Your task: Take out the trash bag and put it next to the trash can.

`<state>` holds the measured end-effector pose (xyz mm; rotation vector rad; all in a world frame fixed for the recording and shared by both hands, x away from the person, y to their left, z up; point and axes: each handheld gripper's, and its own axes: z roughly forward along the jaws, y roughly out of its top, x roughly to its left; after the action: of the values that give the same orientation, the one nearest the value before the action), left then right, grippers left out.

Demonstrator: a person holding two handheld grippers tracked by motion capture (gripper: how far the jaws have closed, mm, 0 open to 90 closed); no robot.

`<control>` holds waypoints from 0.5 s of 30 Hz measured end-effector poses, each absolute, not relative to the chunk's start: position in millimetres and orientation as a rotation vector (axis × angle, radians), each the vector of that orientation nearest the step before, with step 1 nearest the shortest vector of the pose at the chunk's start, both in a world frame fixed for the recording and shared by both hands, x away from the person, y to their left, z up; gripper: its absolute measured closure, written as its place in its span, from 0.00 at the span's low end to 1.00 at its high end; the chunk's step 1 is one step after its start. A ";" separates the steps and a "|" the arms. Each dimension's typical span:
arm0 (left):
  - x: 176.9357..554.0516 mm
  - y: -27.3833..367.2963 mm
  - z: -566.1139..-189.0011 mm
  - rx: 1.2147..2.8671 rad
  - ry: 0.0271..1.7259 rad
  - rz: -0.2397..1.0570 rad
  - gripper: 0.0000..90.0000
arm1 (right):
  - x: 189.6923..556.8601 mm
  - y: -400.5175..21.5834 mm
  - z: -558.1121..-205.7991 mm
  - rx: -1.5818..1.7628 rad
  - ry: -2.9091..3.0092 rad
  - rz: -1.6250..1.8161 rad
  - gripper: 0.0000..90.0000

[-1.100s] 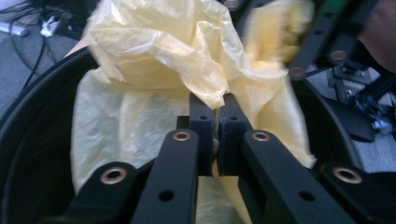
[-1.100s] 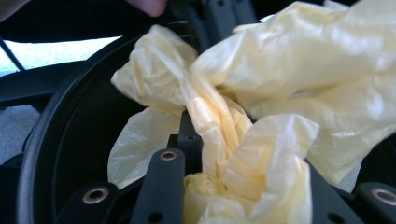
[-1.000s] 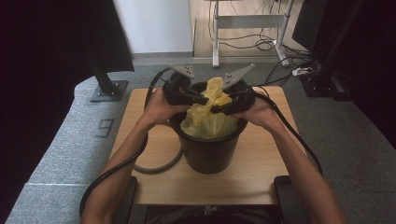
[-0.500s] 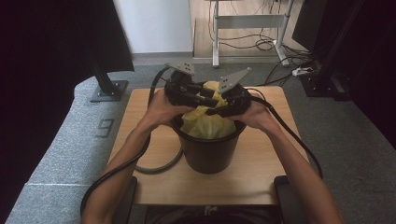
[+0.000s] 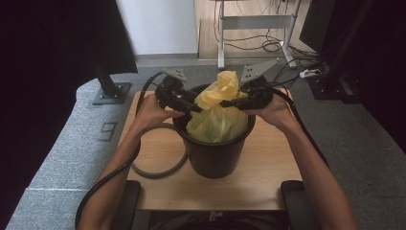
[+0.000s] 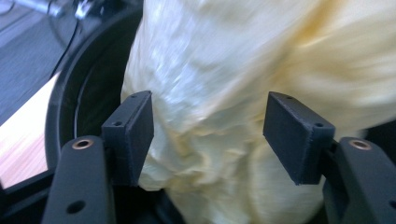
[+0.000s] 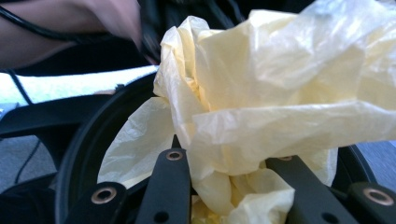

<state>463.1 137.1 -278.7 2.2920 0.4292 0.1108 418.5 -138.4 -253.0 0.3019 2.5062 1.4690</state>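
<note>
A black bucket (image 5: pixel 213 158) stands on the wooden table (image 5: pixel 153 148) with a crumpled yellow plastic bag (image 5: pixel 218 120) rising out of it. My left gripper (image 5: pixel 194 108) is at the bucket's left rim. Its jaws have just been opening, and in the left gripper view its pads (image 6: pixel 135 126) stand apart, open, with the bag (image 6: pixel 224 93) between them. My right gripper (image 5: pixel 227 102) comes in from the right. Its jaws have just been closing and are shut on a fold of the bag (image 7: pixel 261 84); the right gripper's (image 7: pixel 224 158) fingertips are buried in the plastic.
A black cable loop (image 5: pixel 158 167) lies on the table left of the bucket. Grey carpet surrounds the table. A black stand base (image 5: pixel 112 91) sits at the back left, and a metal desk frame with cables (image 5: pixel 253 24) stands behind.
The left gripper has opened, let go of the bag and shifted down to the bucket's left rim. The right gripper has tightened on the bag and lifted its top a little.
</note>
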 end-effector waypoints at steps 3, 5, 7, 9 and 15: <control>462.1 126.7 -284.1 2.357 0.410 0.134 0.57 | 417.6 -137.6 -251.1 0.285 2.504 1.490 0.86; 458.9 124.3 -283.1 2.353 0.384 0.127 0.84 | 418.5 -137.8 -251.8 0.299 2.507 1.473 0.86; 454.0 122.8 -279.4 2.327 0.357 0.133 0.97 | 420.5 -138.3 -253.3 0.340 2.508 1.442 0.86; 449.7 121.4 -273.2 2.297 0.331 0.128 0.98 | 423.7 -137.6 -255.8 0.401 2.508 1.381 0.84; 440.1 112.1 -253.0 2.239 0.258 0.111 0.98 | 432.6 -125.3 -269.3 0.463 2.579 1.272 0.66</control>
<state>440.1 112.1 -253.0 2.2395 0.2580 0.1109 432.6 -125.3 -269.3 0.4630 2.5788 1.2716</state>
